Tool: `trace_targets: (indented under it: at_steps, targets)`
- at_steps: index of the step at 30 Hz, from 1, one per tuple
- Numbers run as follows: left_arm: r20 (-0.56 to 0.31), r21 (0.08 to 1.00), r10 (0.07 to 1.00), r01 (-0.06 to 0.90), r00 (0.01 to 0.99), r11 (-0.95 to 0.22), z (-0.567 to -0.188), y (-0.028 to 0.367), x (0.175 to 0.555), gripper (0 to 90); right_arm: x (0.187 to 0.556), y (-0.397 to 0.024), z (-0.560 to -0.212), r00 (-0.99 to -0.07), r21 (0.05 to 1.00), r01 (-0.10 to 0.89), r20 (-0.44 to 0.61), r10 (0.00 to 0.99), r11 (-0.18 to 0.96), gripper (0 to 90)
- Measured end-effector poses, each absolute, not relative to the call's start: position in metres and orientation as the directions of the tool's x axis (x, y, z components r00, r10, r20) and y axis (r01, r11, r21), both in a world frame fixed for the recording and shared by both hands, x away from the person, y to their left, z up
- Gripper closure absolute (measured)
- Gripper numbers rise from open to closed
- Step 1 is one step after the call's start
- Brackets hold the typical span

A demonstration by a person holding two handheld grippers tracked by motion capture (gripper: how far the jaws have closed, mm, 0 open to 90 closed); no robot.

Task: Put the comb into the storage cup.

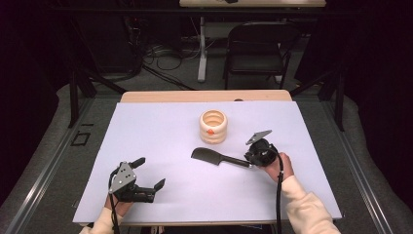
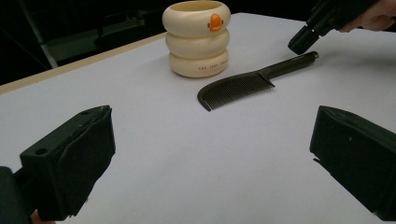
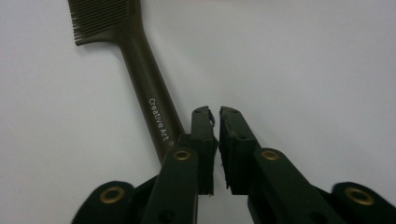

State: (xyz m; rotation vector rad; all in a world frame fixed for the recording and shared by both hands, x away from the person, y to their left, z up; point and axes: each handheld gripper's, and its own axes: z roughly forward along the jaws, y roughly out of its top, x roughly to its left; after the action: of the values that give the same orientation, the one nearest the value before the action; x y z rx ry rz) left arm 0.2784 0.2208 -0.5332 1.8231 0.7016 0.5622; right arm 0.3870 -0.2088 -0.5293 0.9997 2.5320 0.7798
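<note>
1. Right gripper (image 1: 254, 157): held toward the table's right edge, about midway between its near and far edges, jaws all but pressed together with only a thin slit between them, nothing pinched; pads beside the end of the comb's handle, contact not clear.
2. Left gripper (image 1: 147, 173): jaws spread wide and bare, hovering near the near-left corner of the table (image 1: 146, 126).
3. Black comb (image 1: 214, 157): lying flat near the table's centre, teeth end toward the left, handle running right to the right gripper, lettering "CreativeArt" on the handle.
4. Cream ringed cup (image 1: 213, 126): upright, just beyond the comb toward the far edge, apart from it, small orange mark on its side.
</note>
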Motion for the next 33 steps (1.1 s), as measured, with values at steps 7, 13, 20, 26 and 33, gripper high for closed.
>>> trace_targets:
  at_steps: [7,13,20,26,33]
  targets:
    - [0.052,0.942,0.695,0.196,0.717,-0.273,-0.533,0.221,0.278,0.0,0.390,-0.215,-0.521,-0.701,0.615,0.531,-0.069,0.710,0.584,55.9]
    - [0.050,0.941,0.695,0.200,0.717,-0.273,-0.533,0.221,0.278,0.0,0.389,-0.213,-0.515,-0.708,0.623,0.517,-0.073,0.702,0.587,36.4]
    - [0.050,0.941,0.695,0.199,0.718,-0.274,-0.533,0.220,0.278,0.0,0.392,-0.209,-0.512,-0.726,0.615,0.507,-0.073,0.684,0.604,20.4]
    - [0.053,0.941,0.694,0.198,0.718,-0.276,-0.533,0.220,0.278,0.0,0.392,-0.204,-0.511,-0.742,0.604,0.502,-0.067,0.667,0.619,14.5]
    - [0.052,0.941,0.695,0.198,0.717,-0.275,-0.533,0.220,0.278,0.0,0.394,-0.199,-0.509,-0.760,0.601,0.487,-0.065,0.646,0.634,8.9]
